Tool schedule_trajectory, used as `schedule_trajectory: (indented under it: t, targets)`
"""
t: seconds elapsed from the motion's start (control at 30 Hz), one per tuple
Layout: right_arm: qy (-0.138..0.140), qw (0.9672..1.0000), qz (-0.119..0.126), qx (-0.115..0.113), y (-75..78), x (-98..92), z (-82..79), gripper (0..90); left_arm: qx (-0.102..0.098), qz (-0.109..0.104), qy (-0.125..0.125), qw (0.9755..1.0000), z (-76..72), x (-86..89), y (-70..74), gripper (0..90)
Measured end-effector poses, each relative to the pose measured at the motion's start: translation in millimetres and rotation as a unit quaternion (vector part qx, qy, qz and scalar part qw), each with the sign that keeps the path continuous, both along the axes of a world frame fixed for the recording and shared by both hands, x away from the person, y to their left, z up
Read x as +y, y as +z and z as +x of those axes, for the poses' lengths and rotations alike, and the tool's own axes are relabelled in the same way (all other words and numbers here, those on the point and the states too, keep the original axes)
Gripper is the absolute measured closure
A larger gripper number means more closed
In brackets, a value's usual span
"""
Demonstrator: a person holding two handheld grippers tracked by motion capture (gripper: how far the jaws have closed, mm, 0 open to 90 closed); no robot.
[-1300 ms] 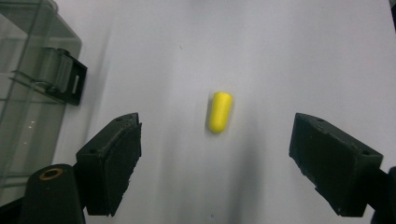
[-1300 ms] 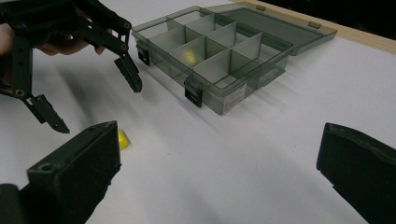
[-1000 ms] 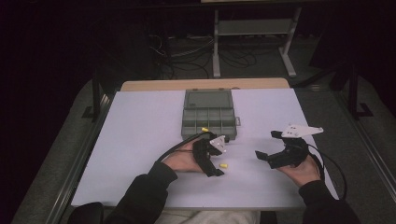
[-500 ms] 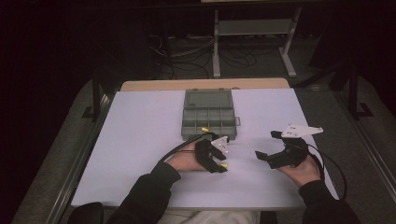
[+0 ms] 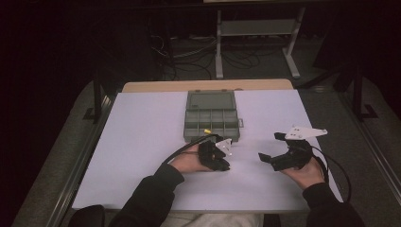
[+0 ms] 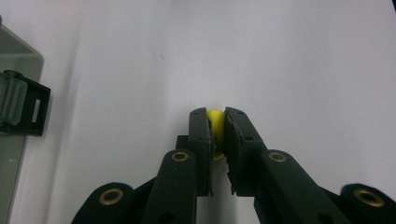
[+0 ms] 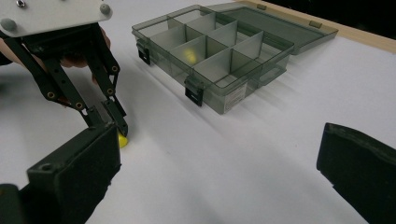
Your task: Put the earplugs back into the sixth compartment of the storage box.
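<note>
Left claw (image 5: 222, 163) pinches a small yellow piece on the white bench (image 5: 142, 142); right claw (image 5: 272, 149) stands wide and holds nothing.

High view: the grey compartment box (image 5: 211, 117) lies open at the middle of the bench, lid laid back, a yellow piece (image 5: 206, 131) in one near compartment; the left claw is down on the bench just in front of the box, and the right one sits apart to its right. Left gripper view: the jaws stand narrow, closed on the yellow piece (image 6: 215, 125) at their tips, resting on the bench, with the box's latch (image 6: 21, 109) at the left edge. Right gripper view: its own jaws are spread far apart; beyond them the left claw (image 7: 119, 128) touches the bench with the yellow piece (image 7: 122, 140) at its tips, near the box (image 7: 219, 56).
</note>
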State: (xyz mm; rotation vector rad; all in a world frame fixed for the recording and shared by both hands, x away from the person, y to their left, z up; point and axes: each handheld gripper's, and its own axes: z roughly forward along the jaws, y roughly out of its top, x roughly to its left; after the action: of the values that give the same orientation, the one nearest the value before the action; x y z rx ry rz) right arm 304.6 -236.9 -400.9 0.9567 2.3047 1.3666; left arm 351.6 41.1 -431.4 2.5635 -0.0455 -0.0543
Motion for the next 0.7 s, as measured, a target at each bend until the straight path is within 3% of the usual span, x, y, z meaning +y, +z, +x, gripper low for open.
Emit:
schedule_trajectory:
  t: [0.33,0.7]
  targets:
    - [0.000,1.0000,-0.001,0.002,-0.4,0.4,0.2,0.0,0.002,-0.007,0.003,1.0000,2.9,8.6,15.7,81.9]
    - [0.000,1.0000,-0.001,0.002,-0.2,0.2,0.0,0.0,-0.011,-0.003,0.007,0.9999,6.6,20.3,40.1,82.1]
